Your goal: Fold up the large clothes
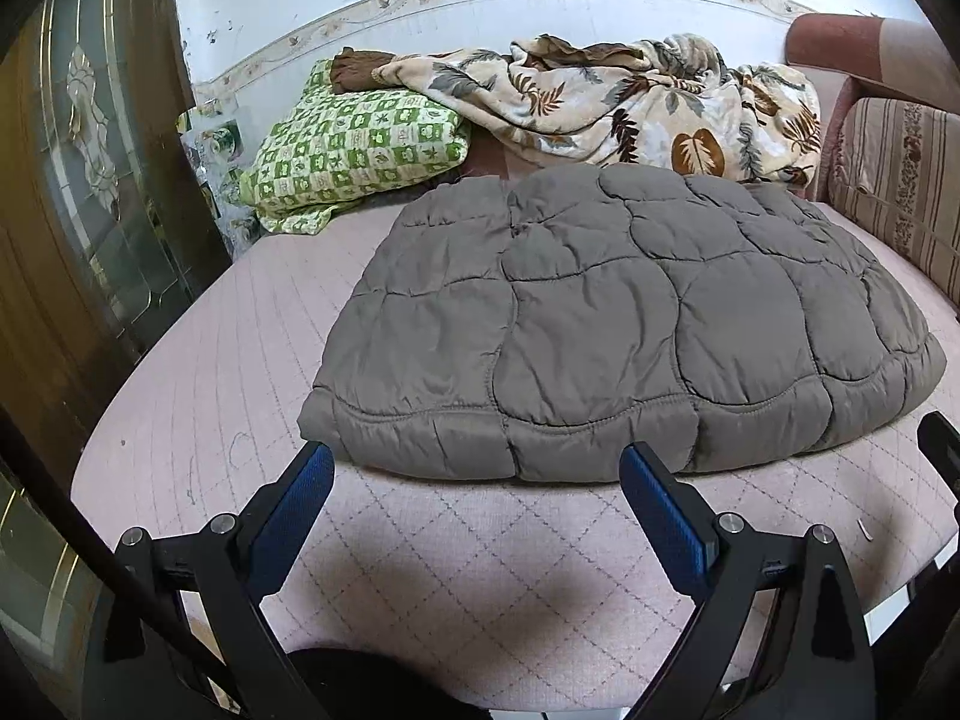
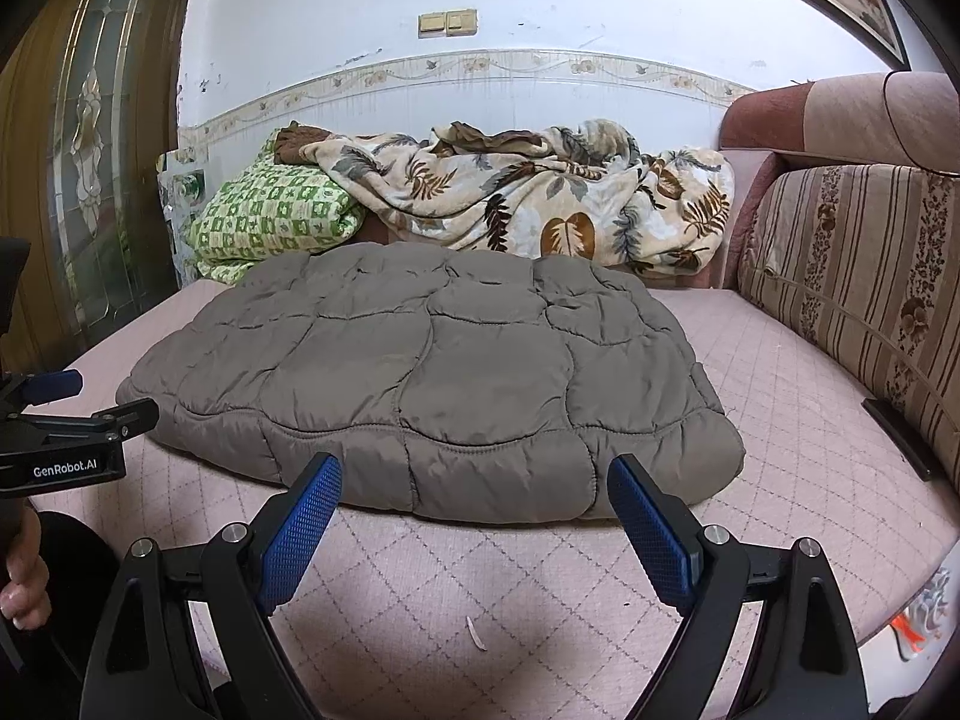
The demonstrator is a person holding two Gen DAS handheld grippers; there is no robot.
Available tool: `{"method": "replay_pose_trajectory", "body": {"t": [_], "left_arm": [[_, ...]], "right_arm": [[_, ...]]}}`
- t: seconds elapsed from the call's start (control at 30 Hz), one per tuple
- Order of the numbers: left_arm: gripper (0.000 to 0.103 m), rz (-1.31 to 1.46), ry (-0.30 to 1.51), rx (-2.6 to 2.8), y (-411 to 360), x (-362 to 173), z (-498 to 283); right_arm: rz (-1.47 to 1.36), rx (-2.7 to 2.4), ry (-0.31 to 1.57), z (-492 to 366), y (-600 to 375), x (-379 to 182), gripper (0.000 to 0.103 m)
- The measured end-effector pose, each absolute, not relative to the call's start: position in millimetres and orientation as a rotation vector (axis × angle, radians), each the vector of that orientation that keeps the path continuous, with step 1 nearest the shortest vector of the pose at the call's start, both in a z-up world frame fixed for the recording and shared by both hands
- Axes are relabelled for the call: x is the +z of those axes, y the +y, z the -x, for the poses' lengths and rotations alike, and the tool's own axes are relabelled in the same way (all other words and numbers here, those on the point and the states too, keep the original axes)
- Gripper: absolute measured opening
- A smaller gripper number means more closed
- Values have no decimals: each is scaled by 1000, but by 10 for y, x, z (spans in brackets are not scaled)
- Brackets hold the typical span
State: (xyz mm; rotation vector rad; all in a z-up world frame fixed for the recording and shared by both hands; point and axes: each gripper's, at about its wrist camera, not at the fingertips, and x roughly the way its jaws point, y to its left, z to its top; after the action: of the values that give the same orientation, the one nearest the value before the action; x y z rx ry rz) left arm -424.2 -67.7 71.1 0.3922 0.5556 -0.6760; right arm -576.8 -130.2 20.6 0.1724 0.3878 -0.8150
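Pink mattress (image 1: 456,546); tongs (image 1: 477,468) apparently level, agape.

quilted jacket (image 2: 432,372): 1 | blanket (image 2: 528,198): 1 | green pillow (image 2: 270,210): 1 | grippers: 2 — left gripper (image 1: 477,480), right gripper (image 2: 474,489)

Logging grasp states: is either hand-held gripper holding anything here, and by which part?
Nothing is held. The left hand-held gripper and right hand-held gripper are both open, just short of the near hem of the grey jacket.

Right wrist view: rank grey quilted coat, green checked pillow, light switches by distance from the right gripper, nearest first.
From the right gripper:
1. Grey quilted coat, on the bed directly ahead.
2. Green checked pillow, back left by the wall.
3. Light switches, up on the far wall.
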Motion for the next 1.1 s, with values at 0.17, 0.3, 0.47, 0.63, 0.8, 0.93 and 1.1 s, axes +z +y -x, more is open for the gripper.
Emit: {"method": "replay_pose_trajectory", "body": {"t": [0.17,0.3,0.47,0.63,0.8,0.93,1.1], "left_arm": [[96,-400,547,-674,-678,711,4245],[96,-408,537,-672,-688,703,4264],[96,-414,530,-673,-695,702,4292],[96,-434,529,-676,-725,679,4329],[96,-448,523,-686,-741,671,4370],[96,-457,527,-692,-754,655,4375],[96,-454,534,-698,-761,653,4371]], "right_arm": [[-173,-815,391,5756,-1301,199,93],[-173,-815,391,5753,-1303,192,93],[-173,-817,392,5754,-1303,188,93],[-175,-816,393,5762,-1300,180,93],[-181,-813,398,5745,-1307,164,93],[-174,-807,399,5721,-1277,166,93],[-173,-809,404,5715,-1266,157,93]]}}
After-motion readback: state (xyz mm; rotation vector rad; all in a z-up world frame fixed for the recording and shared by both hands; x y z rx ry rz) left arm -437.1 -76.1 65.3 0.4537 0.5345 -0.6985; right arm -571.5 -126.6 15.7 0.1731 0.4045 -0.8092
